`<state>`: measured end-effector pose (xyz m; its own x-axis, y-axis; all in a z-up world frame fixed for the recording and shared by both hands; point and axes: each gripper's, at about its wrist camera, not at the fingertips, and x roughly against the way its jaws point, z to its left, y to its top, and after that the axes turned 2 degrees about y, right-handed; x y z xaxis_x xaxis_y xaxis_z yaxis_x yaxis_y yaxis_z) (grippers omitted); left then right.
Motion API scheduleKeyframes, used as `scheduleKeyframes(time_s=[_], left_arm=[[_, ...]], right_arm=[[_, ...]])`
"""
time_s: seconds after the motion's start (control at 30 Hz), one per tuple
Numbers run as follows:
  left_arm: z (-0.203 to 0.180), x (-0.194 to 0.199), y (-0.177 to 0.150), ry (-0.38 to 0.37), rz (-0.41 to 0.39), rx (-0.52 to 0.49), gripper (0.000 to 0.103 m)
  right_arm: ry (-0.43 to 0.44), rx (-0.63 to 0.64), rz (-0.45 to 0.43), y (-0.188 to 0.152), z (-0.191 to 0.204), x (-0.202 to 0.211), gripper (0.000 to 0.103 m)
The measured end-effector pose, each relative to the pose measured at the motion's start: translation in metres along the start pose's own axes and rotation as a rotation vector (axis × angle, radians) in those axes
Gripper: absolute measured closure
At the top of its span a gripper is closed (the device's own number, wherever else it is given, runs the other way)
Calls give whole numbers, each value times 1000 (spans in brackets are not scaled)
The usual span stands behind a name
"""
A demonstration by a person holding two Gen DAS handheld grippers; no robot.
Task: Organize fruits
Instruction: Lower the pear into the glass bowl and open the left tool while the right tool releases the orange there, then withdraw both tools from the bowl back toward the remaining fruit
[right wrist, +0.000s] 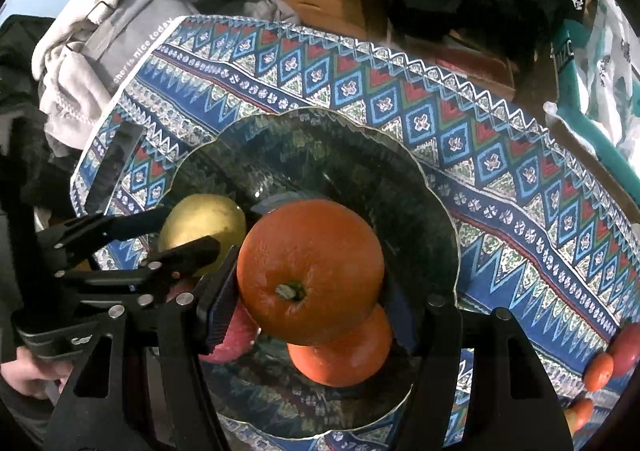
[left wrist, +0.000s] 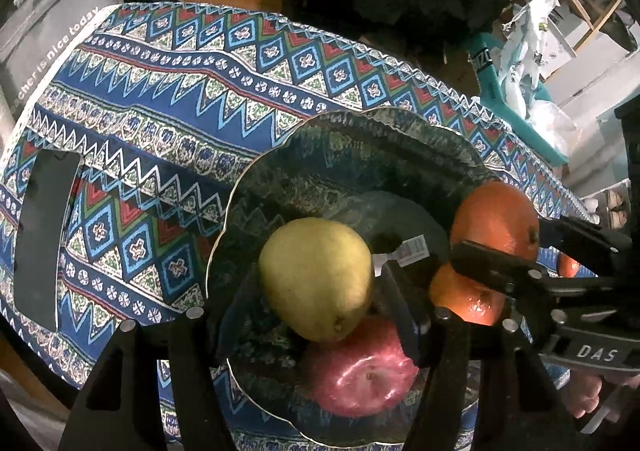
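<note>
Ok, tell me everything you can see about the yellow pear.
The yellow pear is dull yellow-green with speckled matt skin, whole, held between the left gripper's fingers over the glass plate. Its blossom end faces the camera. It sits just above the red apple; contact is unclear.

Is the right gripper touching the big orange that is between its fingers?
Touching. In the right wrist view, the right gripper holds the big orange above the glass plate; its left finger presses on the orange's side.
</note>
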<state>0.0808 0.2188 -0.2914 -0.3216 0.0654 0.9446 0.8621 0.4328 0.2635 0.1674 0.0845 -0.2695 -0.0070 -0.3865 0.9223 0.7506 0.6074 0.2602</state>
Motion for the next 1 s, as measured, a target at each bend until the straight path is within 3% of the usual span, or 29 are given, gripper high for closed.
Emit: scheduleKeyframes(time_s=[0.33,0.63,1.0], left_arm=[[3,10,-8,-10,4,1,41],[-9,13,-15,28,-8,-62,41],[-21,35,-14,30,-62,-96,38]], right_arm=[[18,-32,32,4,-2,-16,37],[32,-50,42,7,-1,-23,38],[-29,-65,26,-3,-8,-4,38]])
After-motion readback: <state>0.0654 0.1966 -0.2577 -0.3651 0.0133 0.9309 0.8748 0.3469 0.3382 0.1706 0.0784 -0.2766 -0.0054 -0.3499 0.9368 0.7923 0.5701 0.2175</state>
